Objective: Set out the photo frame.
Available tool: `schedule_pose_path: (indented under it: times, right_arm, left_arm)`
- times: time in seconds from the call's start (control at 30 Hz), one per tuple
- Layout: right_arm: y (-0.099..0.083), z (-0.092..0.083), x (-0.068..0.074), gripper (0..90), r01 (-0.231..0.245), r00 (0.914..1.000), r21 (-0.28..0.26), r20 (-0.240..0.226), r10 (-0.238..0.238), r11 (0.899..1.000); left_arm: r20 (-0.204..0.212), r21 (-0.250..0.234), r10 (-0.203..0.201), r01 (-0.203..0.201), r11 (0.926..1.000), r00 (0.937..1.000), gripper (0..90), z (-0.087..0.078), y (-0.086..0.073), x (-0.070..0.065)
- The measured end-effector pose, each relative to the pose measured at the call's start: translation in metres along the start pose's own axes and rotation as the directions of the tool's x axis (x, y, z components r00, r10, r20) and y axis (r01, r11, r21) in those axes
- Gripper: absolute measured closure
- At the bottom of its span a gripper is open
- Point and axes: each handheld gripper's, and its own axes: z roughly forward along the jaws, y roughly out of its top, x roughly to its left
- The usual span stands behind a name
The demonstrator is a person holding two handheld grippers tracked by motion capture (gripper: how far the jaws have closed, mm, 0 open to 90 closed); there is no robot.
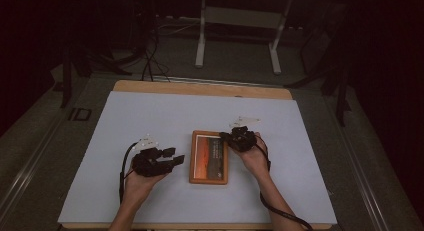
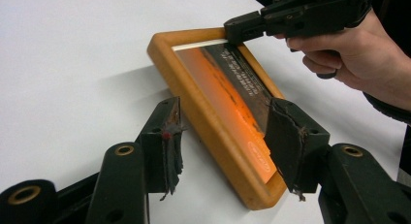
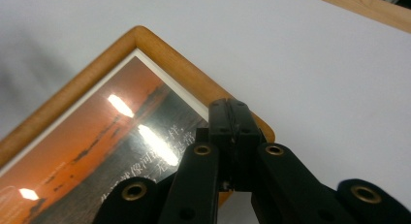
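Note:
A wooden picture frame (image 1: pixel 209 161) with an orange sunset print lies flat on the white mat, in the middle near the front. My left gripper (image 1: pixel 176 156) sits just left of it, jaws open. In the left gripper view the frame's (image 2: pixel 213 88) near end lies between the two worn pads (image 2: pixel 170 141) of the left gripper (image 2: pixel 225 132), and the left pad stands clear of the wood. My right gripper (image 1: pixel 223 136) is shut with nothing between its jaws. Its tip (image 3: pixel 233 112) rests on the frame's (image 3: pixel 97 132) far right corner, as the right gripper (image 2: pixel 245 29) also shows from the left gripper view.
The white mat (image 1: pixel 150 121) covers most of a wooden table (image 1: pixel 200 87). Beyond the table stand the legs of another desk (image 1: pixel 201 41), and cables (image 1: pixel 149 66) lie on the dark floor. Each gripper's cable trails back along the forearm toward the front edge.

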Motion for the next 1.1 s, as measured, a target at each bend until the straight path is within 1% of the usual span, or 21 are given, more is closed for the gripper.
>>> schedule_pose_path:
  times: [0.1, 0.17, 0.23, 0.33, 0.43, 0.47, 0.5, 0.57, 0.67, 0.8, 0.83, 1.0, 1.1]
  right_arm:
    - [-0.003, 0.0, -0.005, 90.0, -0.02, 0.9998, 0.003, 0.004, 0.02, 1.0]
    - [-0.006, 0.001, -0.008, 90.0, -0.031, 0.9995, 0.004, 0.006, 0.031, 1.0]
    - [-0.008, 0.001, -0.011, 90.0, -0.046, 0.9989, 0.002, 0.0, 0.046, 0.999]
    - [-0.011, 0.001, -0.014, 90.0, -0.049, 0.9987, 0.008, 0.01, 0.049, 0.999]
    - [-0.015, 0.003, -0.016, 90.0, -0.052, 0.9983, 0.019, 0.027, 0.051, 0.999]
    - [-0.017, 0.004, -0.017, 90.0, -0.044, 0.9984, 0.02, 0.036, 0.043, 0.999]
    - [-0.018, 0.004, -0.017, 90.0, -0.04, 0.9984, 0.027, 0.041, 0.038, 0.999]
    - [-0.021, 0.006, -0.018, 90.0, -0.041, 0.9981, 0.036, 0.048, 0.039, 0.999]
    - [-0.023, 0.007, -0.019, 90.0, -0.05, 0.9977, 0.039, 0.047, 0.048, 0.998]
    - [-0.021, 0.007, -0.019, 90.0, -0.036, 0.9982, 0.05, 0.049, 0.033, 0.998]
    - [-0.022, 0.007, -0.019, 90.0, -0.036, 0.9983, 0.049, 0.047, 0.034, 0.998]
    - [-0.023, 0.007, -0.02, 90.0, -0.05, 0.9981, 0.042, 0.039, 0.048, 0.998]
    - [-0.022, 0.007, -0.02, 90.0, -0.05, 0.9981, 0.044, 0.039, 0.048, 0.998]
  left_arm:
    - [0.004, 0.002, -0.002, 0.002, 1.0, 1.0, 48.1, 0.0, 0.0, 0.0]
    - [-0.005, 0.019, -0.004, 0.004, 0.9998, 1.0, 49.8, 0.002, 0.0, -0.001]
    - [0.006, 0.017, -0.012, 0.012, 0.9998, 0.9999, 50.1, 0.003, 0.0, -0.002]
    - [0.007, 0.023, -0.016, 0.016, 0.9996, 0.9998, 49.6, 0.006, 0.0, -0.004]
    - [0.029, 0.026, -0.019, 0.018, 0.9995, 0.9994, 49.5, 0.007, 0.0, -0.007]
    - [0.029, 0.024, -0.018, 0.017, 0.9996, 0.9994, 49.3, 0.007, 0.001, -0.008]
    - [0.036, 0.022, -0.018, 0.017, 0.9996, 0.9992, 48.5, 0.007, 0.001, -0.01]
    - [0.037, 0.022, -0.01, 0.009, 0.9997, 0.9993, 46.0, 0.008, 0.002, -0.013]
    - [0.06, 0.033, -0.001, -0.001, 0.9995, 0.9982, 40.3, 0.012, 0.002, -0.018]
    - [0.071, 0.047, 0.011, -0.015, 0.9988, 0.9974, 32.8, 0.02, 0.001, -0.027]
    - [0.069, 0.05, 0.017, -0.02, 0.9986, 0.9975, 31.5, 0.022, 0.0, -0.029]
    - [0.03, 0.066, 0.03, -0.031, 0.9973, 0.9991, 27.9, 0.031, -0.003, -0.038]
    - [0.035, 0.073, 0.025, -0.027, 0.997, 0.9991, 26.2, 0.037, -0.004, -0.042]
